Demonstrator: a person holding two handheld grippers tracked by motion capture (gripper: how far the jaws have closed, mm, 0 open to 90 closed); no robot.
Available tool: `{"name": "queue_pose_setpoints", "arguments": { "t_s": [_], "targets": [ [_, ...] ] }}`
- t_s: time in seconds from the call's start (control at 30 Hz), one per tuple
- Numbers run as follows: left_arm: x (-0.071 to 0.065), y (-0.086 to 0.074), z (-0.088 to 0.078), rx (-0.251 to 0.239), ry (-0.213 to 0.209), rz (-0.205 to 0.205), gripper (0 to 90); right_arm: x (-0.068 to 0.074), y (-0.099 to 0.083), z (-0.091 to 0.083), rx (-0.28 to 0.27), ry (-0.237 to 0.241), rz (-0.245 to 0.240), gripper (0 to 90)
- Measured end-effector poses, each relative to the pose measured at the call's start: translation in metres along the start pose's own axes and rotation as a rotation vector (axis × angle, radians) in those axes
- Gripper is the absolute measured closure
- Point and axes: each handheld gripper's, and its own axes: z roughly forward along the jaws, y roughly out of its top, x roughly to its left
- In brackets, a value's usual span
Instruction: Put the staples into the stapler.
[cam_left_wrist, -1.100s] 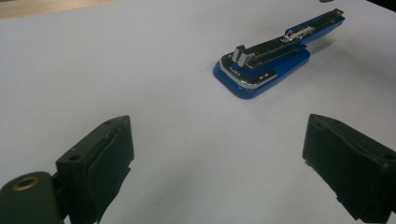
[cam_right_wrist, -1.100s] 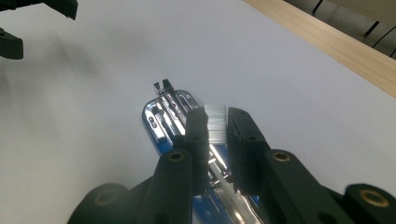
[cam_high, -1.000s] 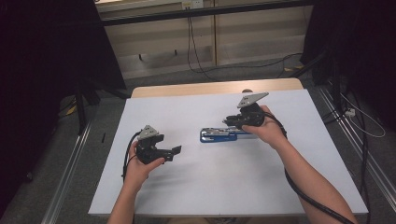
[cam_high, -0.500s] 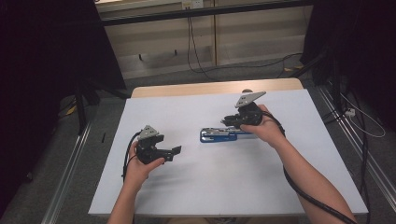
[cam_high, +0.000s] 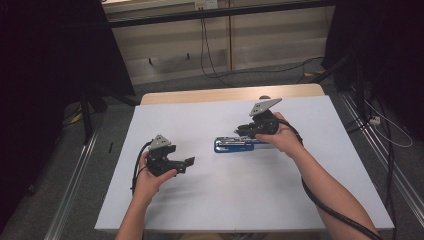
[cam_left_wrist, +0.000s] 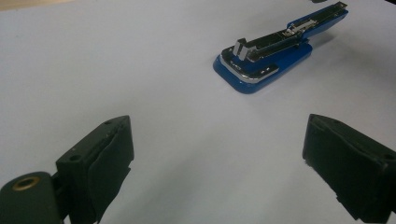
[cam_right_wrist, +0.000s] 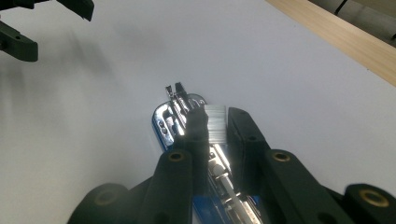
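A blue stapler (cam_high: 240, 145) lies flat near the middle of the white table sheet (cam_high: 225, 200), its long axis running left to right in the high view. Its base is glossy blue with rounded corners; a chrome plate (cam_left_wrist: 250, 77) rims the front end, and the metal staple channel (cam_left_wrist: 275, 39) on top is exposed, so the stapler appears opened. In the right gripper view a short strip of silver staples (cam_right_wrist: 215, 122) sits between the 2 jaws above the channel.

The right gripper (cam_right_wrist: 217, 126) is over the stapler's right half, its jaws drawn narrow and closed on the strip of staples; the right hand (cam_high: 282, 137) holds it low, at the sheet. The grey three-cornered plate (cam_high: 265, 106) rides on top.

The left gripper (cam_left_wrist: 215, 154) is well apart from the stapler, to its left and nearer the person, with the jaws spread wide and nothing between them; bare sheet shows in the gap. The left hand (cam_high: 155, 172) holds it just above the sheet, jaws pointing toward the stapler. A wooden table edge (cam_high: 225, 94) borders the sheet's far side.
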Motion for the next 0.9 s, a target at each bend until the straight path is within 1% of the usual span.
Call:
{"name": "queue_pose_setpoints", "arguments": {
  "t_s": [0.07, 0.3, 0.43, 0.63, 0.9],
  "targets": [
    [0.0000, -0.0002, 0.0003, -0.003, -0.002, -0.005, 9.1, -0.0001, 0.0007, 0.0001, 0.002, 0.000, -0.006, 79.5],
    [-0.0005, 0.0000, 0.0001, -0.003, -0.002, -0.002, 9.1, -0.0012, 0.0012, 0.0019, 0.000, 0.017, -0.013, 79.4],
    [-0.0001, -0.0003, 0.0001, 0.004, -0.003, -0.006, 9.1, -0.0016, 0.0017, 0.0028, 0.004, 0.019, -0.020, 79.4],
    [0.0007, -0.0007, 0.0001, -0.002, 0.000, -0.006, 9.1, -0.0030, 0.0039, 0.0040, 0.004, 0.027, -0.031, 79.4],
    [0.0008, -0.0013, 0.0003, 0.005, 0.001, -0.005, 9.1, -0.0027, 0.0049, 0.0071, 0.012, 0.048, -0.042, 79.4]
  ]
}}
